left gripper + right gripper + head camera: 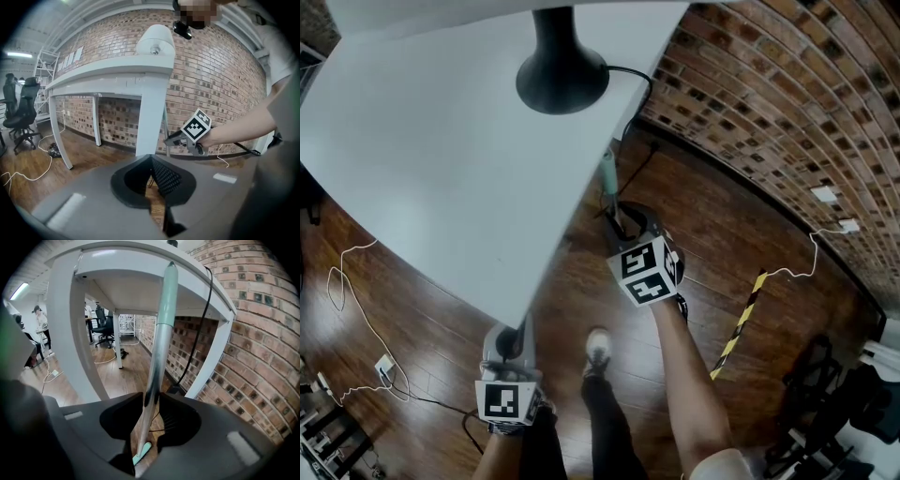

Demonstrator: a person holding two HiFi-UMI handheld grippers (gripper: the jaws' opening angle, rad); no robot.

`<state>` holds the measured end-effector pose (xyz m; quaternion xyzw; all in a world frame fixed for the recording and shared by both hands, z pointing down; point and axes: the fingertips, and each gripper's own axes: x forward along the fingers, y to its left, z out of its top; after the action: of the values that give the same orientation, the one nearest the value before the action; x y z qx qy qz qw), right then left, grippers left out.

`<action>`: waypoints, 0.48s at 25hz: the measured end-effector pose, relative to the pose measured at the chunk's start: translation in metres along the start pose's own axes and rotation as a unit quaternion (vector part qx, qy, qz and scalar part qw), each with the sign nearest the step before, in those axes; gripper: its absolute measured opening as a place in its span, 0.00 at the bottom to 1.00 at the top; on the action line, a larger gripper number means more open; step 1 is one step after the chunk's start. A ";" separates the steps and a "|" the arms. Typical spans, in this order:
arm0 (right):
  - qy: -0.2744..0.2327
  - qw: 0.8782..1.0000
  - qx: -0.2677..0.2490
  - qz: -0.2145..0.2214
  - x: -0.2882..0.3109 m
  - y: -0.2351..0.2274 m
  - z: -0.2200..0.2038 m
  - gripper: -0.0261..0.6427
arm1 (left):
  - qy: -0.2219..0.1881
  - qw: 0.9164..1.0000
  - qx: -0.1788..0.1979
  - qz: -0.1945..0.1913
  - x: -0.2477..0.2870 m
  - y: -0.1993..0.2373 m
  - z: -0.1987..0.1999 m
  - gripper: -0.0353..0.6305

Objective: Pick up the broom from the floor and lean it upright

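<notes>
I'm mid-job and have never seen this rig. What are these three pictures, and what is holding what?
There is no robot here: a person holds a two-jaw gripper in each hand. The head view looks steeply down from a camera on their head. The other two views ride on the grippers and look along their jaws. Below is a white table carrying a black stand, on a wooden floor beside a brick wall. The pale green broom handle stands upright against the table's edge, between the jaws of the right gripper, which look slack rather than clamped. The left gripper is shut and empty.
</notes>
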<state>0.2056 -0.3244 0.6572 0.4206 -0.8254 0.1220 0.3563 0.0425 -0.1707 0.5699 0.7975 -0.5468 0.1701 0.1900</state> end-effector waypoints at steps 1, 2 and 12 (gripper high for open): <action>-0.003 1.000 0.004 0.002 0.001 -0.001 0.001 0.23 | -0.003 1.000 0.001 -0.002 0.001 0.000 0.001 0.06; -0.005 1.000 0.009 0.004 0.001 -0.001 0.001 0.24 | -0.006 1.000 0.000 -0.004 0.002 0.000 0.002 0.06; -0.006 1.000 0.014 0.017 -0.008 0.003 -0.006 0.29 | -0.001 1.000 0.000 -0.004 0.008 -0.004 0.003 0.06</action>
<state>0.2091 -0.3141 0.6560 0.4124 -0.8326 0.1373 0.3433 0.0493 -0.1778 0.5705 0.7998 -0.5439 0.1686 0.1898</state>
